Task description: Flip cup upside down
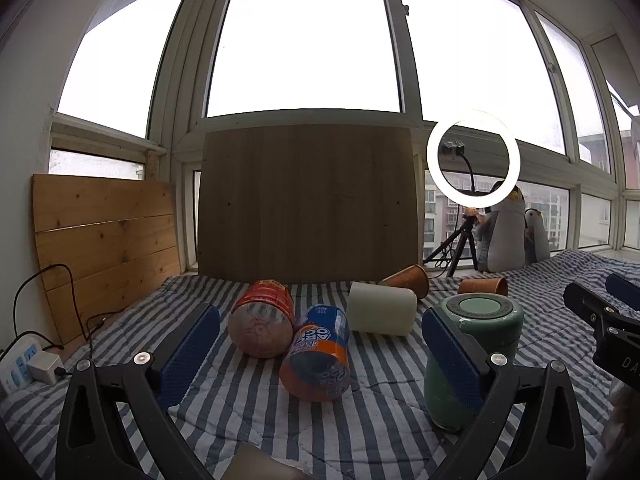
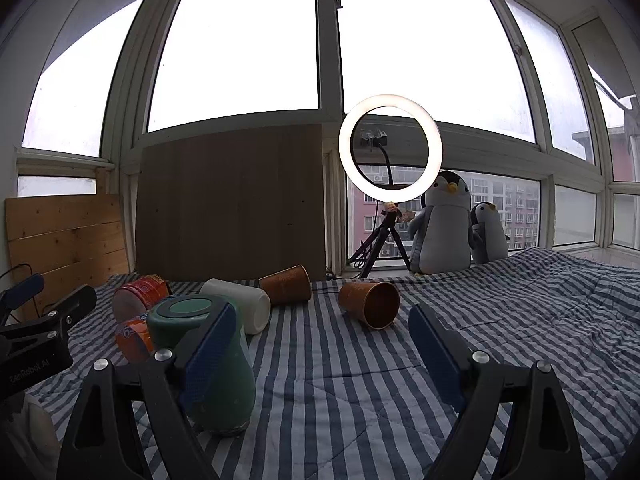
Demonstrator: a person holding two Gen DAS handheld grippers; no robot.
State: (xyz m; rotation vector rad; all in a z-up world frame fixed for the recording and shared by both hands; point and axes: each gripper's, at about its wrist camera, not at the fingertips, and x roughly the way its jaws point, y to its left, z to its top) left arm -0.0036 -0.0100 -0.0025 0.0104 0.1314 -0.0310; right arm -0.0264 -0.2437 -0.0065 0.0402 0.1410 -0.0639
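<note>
A green cup [image 1: 476, 344] stands upside down on the striped blanket, base up; it also shows in the right wrist view [image 2: 216, 360]. My left gripper [image 1: 320, 340] is open, its right finger [image 1: 452, 356] just in front of the cup's left side. My right gripper [image 2: 320, 344] is open and empty, its left finger [image 2: 208, 352] in front of the cup. A white cup [image 1: 380, 308], two brown paper cups [image 2: 370, 304] [image 2: 286, 284] and two cans [image 1: 264, 320] [image 1: 318, 356] lie on their sides.
The striped blanket [image 2: 360, 380] covers the surface. A wooden board [image 1: 304, 196] and a pine panel [image 1: 104, 236] lean against the window. A ring light on a tripod [image 2: 390, 148] and two plush penguins [image 2: 444, 224] stand at the back right. A power strip [image 1: 24, 364] lies at the left.
</note>
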